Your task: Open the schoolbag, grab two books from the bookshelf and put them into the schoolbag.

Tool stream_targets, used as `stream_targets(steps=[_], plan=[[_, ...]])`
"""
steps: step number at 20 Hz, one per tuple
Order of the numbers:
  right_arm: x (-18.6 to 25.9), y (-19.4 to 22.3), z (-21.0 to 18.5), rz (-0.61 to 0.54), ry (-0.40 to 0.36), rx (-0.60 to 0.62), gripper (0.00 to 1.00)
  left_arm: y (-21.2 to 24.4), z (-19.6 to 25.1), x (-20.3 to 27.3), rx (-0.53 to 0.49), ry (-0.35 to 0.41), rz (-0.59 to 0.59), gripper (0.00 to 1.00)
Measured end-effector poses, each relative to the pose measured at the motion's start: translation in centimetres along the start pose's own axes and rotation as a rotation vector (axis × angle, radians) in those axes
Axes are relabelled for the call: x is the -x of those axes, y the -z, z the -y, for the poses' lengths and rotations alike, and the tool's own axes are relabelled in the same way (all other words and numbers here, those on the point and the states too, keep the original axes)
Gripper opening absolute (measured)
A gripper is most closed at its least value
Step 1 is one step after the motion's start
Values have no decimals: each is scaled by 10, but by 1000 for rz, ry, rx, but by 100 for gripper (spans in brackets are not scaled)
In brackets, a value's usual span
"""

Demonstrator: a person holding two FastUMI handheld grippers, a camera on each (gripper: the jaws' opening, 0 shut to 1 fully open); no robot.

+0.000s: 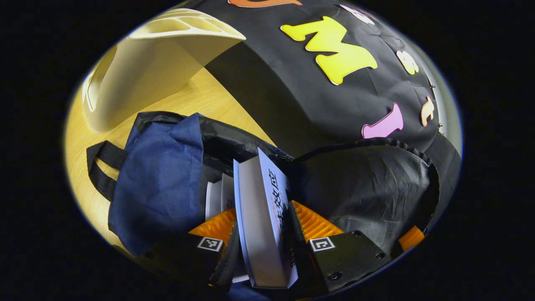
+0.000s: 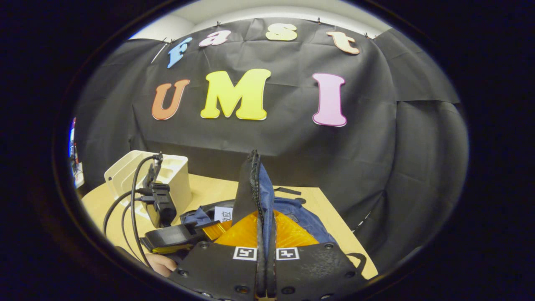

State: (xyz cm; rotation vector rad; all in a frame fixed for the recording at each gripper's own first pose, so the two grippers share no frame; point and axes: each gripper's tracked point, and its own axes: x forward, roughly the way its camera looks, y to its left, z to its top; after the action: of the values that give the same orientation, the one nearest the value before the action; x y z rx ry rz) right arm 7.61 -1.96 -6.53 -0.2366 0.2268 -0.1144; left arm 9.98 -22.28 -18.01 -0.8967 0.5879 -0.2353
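My left gripper (image 1: pixel 263 223) is shut on a pale book (image 1: pixel 263 209), held upright with its far end inside the open mouth of the blue schoolbag (image 1: pixel 163 179). A second book (image 1: pixel 217 194) stands inside the bag just to its left. The bag's black-lined flap (image 1: pixel 368 188) is raised on the right. In the right gripper view, my right gripper (image 2: pixel 265 223) is shut on that zippered flap (image 2: pixel 250 184) and holds it up. The left gripper (image 2: pixel 171 236), with its cables and a hand (image 2: pixel 161 263), sits low at the left beside the bag (image 2: pixel 301 217).
A white bookshelf (image 1: pixel 138 71) stands on the wooden table (image 1: pixel 200 100) behind the bag, at the left in the right gripper view (image 2: pixel 125 173). The bag's black straps (image 1: pixel 102 167) lie on the table. The black booth wall rises close behind.
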Motion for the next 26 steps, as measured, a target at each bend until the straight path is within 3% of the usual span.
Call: stream_targets(steps=[5, 8, 9, 14, 15, 18, 19, 24, 26], plan=[[2, 7, 5, -14, 2, -22, 2, -6, -11, 7, -161, -93, -26, 76], [2, 17, 2, -46, -16, -44, 3, -8, -32, 16, -340, -203, -64, 80], [3, 20, 4, -53, -12, -46, 3, -8, -31, 22, -371, -196, -63, 89], [11, 28, 7, -60, 24, -42, 3, -22, -39, 54, -420, -206, -40, 89], [13, 27, 11, -56, 46, -36, 12, -30, -43, 64, -442, -220, -20, 89], [21, 30, 14, -58, 78, -47, 13, -55, -53, 94, -504, -248, 45, 89], [23, 31, 15, -61, 86, -55, 19, -63, -57, 106, -520, -257, 63, 89], [44, 31, 9, -43, 111, -81, 30, -110, -66, 170, -607, -289, 171, 89], [54, 28, 3, -30, 106, -86, 42, -126, -68, 198, -651, -313, 218, 89]])
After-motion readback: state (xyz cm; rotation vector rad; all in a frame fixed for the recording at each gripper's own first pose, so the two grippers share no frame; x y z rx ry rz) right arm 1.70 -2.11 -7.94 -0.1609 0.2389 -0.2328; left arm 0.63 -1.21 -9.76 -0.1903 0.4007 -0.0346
